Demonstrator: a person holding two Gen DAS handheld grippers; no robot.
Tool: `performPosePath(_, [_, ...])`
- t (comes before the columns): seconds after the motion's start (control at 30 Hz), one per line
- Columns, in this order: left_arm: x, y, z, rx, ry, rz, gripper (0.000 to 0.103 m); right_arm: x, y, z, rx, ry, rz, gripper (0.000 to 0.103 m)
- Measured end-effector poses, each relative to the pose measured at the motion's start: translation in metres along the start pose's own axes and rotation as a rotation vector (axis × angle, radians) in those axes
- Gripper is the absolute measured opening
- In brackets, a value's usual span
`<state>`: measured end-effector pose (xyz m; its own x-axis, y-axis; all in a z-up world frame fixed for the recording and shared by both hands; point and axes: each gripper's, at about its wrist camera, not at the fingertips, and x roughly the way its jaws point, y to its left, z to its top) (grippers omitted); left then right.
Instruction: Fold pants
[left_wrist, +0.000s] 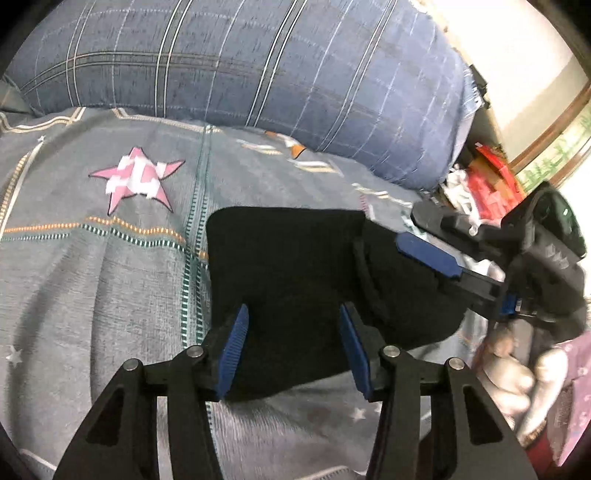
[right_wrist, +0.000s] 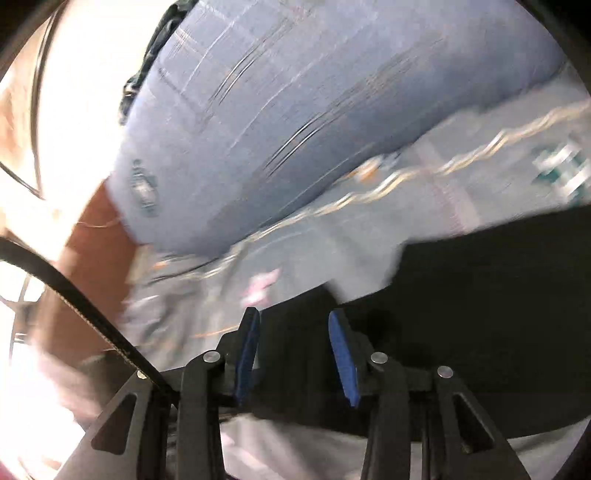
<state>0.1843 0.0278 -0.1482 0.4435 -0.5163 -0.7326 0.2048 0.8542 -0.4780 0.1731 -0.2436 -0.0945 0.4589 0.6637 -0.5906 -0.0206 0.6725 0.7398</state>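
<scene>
The black pants (left_wrist: 295, 273) lie folded into a compact block on the grey patterned bedsheet (left_wrist: 92, 277). My left gripper (left_wrist: 293, 317) is open, its blue pads on either side of the block's near part, not closed on it. My right gripper (left_wrist: 424, 236) shows in the left wrist view at the block's right end, one blue pad lying on the cloth. In the blurred right wrist view my right gripper (right_wrist: 293, 321) is open over the edge of the pants (right_wrist: 480, 314).
A large blue plaid pillow (left_wrist: 258, 62) lies along the far side of the bed. Red and white clutter (left_wrist: 484, 177) sits beyond the bed's right edge. A pink star print (left_wrist: 136, 177) marks the sheet at the left. My hand (left_wrist: 517, 376) is at the right.
</scene>
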Motion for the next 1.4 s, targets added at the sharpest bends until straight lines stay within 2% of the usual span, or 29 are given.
performPosePath(0.07, [0.007,-0.001,-0.002,0.014,-0.001,0.014,0.049,0.016,-0.007,-0.001,0.041,0.029,0.022,0.043])
performPosePath(0.1, [0.008,-0.002,-0.004,0.024,-0.002,0.02,0.049,0.024,-0.013,-0.001,0.062,0.038,0.002,0.043])
performPosePath(0.17, [0.008,-0.003,-0.008,0.044,-0.001,0.018,0.049,0.037,-0.031,-0.003,0.112,0.052,-0.101,0.043])
performPosePath(0.2, [0.01,-0.003,-0.009,0.052,0.0,0.021,0.05,0.041,-0.041,-0.006,0.126,0.052,-0.176,0.039])
performPosePath(0.23, [0.011,-0.003,-0.011,0.065,-0.002,0.025,0.05,0.041,-0.05,-0.011,0.13,0.028,-0.186,0.023])
performPosePath(0.27, [0.012,-0.003,-0.011,0.074,-0.003,0.027,0.051,0.037,-0.055,-0.014,0.129,0.004,-0.175,0.016])
performPosePath(0.4, [0.016,-0.012,-0.014,0.133,-0.01,0.055,0.062,0.025,-0.061,-0.022,0.115,-0.044,-0.143,0.015])
performPosePath(0.5, [0.012,-0.022,-0.016,0.169,-0.008,0.104,0.062,0.01,-0.056,-0.031,0.107,-0.087,-0.159,0.025])
performPosePath(0.53, [0.006,-0.025,-0.017,0.168,-0.012,0.104,0.062,-0.001,-0.05,-0.036,0.087,-0.109,-0.178,0.035])
performPosePath(0.57, [0.0,-0.028,-0.018,0.164,-0.019,0.095,0.062,-0.011,-0.049,-0.042,0.07,-0.126,-0.191,0.04])
performPosePath(0.73, [-0.04,-0.059,-0.033,0.195,-0.099,0.074,0.062,-0.079,-0.055,-0.087,0.02,-0.209,-0.284,0.041])
performPosePath(0.83, [-0.06,-0.089,-0.049,0.203,-0.143,0.002,0.062,-0.122,-0.071,-0.126,0.03,-0.261,-0.399,0.045])
performPosePath(0.9, [-0.059,-0.113,-0.062,0.196,-0.121,-0.077,0.063,-0.144,-0.084,-0.15,0.043,-0.284,-0.484,0.046])
performPosePath(0.97, [-0.052,-0.134,-0.075,0.206,-0.076,-0.122,0.063,-0.161,-0.095,-0.175,0.068,-0.3,-0.552,0.048])
performPosePath(1.03, [-0.046,-0.156,-0.09,0.243,-0.041,-0.146,0.063,-0.172,-0.098,-0.197,0.051,-0.328,-0.552,0.036])
performPosePath(1.1, [-0.046,-0.173,-0.104,0.278,-0.037,-0.133,0.063,-0.175,-0.087,-0.204,0.015,-0.337,-0.577,0.042])
performPosePath(1.17, [-0.05,-0.181,-0.113,0.288,-0.036,-0.13,0.063,-0.172,-0.079,-0.21,-0.022,-0.331,-0.558,0.052])
performPosePath(1.27, [-0.06,-0.185,-0.12,0.296,-0.045,-0.119,0.063,-0.168,-0.079,-0.217,-0.049,-0.314,-0.587,0.052])
performPosePath(1.4, [-0.071,-0.19,-0.122,0.297,-0.052,-0.131,0.063,-0.169,-0.083,-0.217,-0.034,-0.304,-0.577,0.052])
